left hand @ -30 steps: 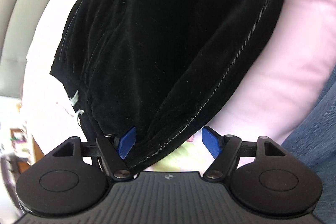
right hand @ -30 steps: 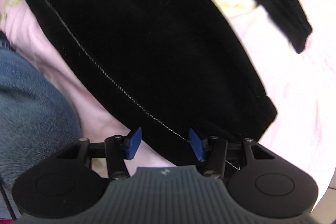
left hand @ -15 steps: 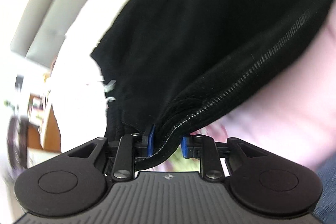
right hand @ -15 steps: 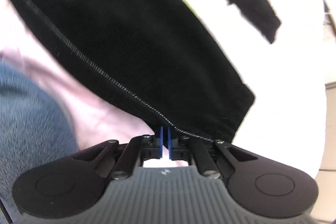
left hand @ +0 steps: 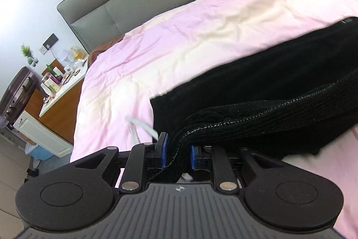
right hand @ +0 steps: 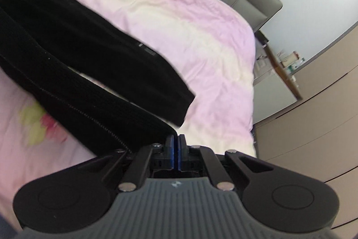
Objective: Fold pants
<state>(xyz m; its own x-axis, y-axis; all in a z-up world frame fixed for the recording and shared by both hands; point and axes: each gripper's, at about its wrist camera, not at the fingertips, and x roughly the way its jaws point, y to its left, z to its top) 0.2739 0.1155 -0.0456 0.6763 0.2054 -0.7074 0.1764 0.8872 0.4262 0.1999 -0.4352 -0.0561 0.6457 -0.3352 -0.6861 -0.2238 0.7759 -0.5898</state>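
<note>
pants [left hand: 279, 91] span the pink bed [left hand: 201, 26], near edge lifted for folding over. left gripper [left hand: 177, 150] jaws are closing on a thick bunched seam; right gripper [right hand: 176, 149] is clamped flat at the thin hem corner.

The pants [left hand: 279, 86] lie on the bed's quilt [left hand: 179, 37], running ahead and right of my left claw [left hand: 177, 152] and ahead and left of my right claw [right hand: 178, 153]. The headboard [left hand: 94, 19] stands beyond the quilt. A cluttered bedside cabinet [left hand: 60, 93] sits left of my left claw, a suitcase [left hand: 18, 93] further left.
</note>
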